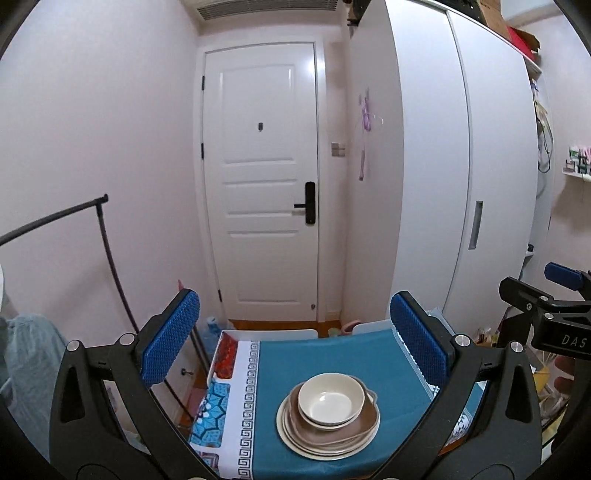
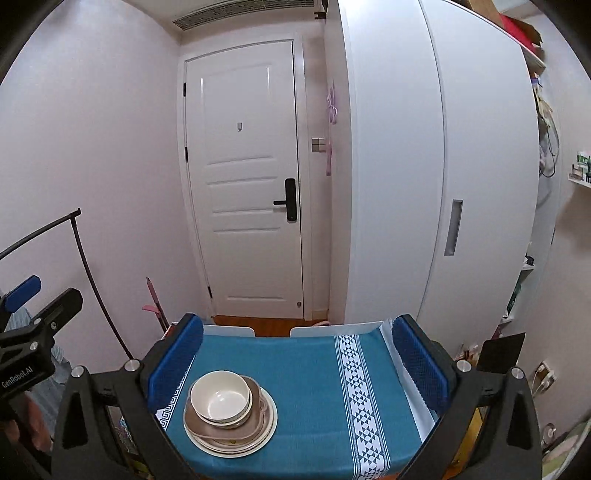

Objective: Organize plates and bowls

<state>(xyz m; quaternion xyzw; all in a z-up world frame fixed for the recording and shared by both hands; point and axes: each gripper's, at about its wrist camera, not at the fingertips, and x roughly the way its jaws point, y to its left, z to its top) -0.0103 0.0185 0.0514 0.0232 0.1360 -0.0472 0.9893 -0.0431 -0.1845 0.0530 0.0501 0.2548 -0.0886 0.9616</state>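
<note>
Nearest the lens: my left gripper [image 1: 295, 345], black frame, blue waffle-textured pads [image 1: 171, 338], jaws spread wide with nothing between them. My right gripper [image 2: 297, 363] is the same build, its pads [image 2: 419, 365] equally far apart and bare.

Stack of dishes sits on the table between my fingers, touching neither gripper. Top: cream bowl [image 1: 331, 399], round, smooth, matte glaze, nested in a second cream bowl [image 1: 328, 424] whose rim shows just beneath. Under them a brown dish [image 1: 364, 421], shallow, with a small lug on its rim. Bottom: cream plates [image 1: 295, 439], flat and round, several rims visible; exact count unclear. In the right wrist view the stack lies toward my left finger: bowl [image 2: 220, 395], brown dish [image 2: 255, 424], plates [image 2: 271, 424].

Surface: teal woven tablecloth [image 1: 314, 358], with a white Greek-key border [image 1: 250, 384] along the left and a white band of dark triangles [image 2: 360, 391] toward the right.

Room: white panelled door [image 1: 260, 177] with black lever lock [image 1: 309, 203], pale pink walls, tall white wardrobe [image 1: 461, 147] with recessed handle, black clothes rail [image 1: 55, 218] at left, ceiling vent [image 1: 266, 8] above the door.
</note>
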